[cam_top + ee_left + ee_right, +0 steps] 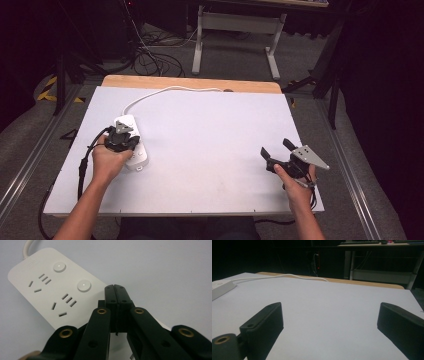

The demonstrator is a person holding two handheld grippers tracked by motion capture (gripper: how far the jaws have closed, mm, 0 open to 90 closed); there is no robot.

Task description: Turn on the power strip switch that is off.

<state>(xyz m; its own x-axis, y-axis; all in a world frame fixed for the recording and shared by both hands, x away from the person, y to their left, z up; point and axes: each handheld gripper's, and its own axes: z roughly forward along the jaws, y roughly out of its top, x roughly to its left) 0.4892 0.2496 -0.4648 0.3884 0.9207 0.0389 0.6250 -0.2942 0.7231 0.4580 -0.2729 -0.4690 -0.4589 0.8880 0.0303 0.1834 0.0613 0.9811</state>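
Left claw closed, empty, tips poised over white plastic power strip at left of pale grey counter, probably for pressing a round button. Right claw open, idle, lower right.

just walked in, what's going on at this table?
A person holds a gripper in each hand at a white table. The left gripper, jaws shut with nothing between them, sits over a white power strip, its tips close to one of the round buttons; whether they touch it is unclear. The right gripper rests open, apart from the strip, holding nothing.
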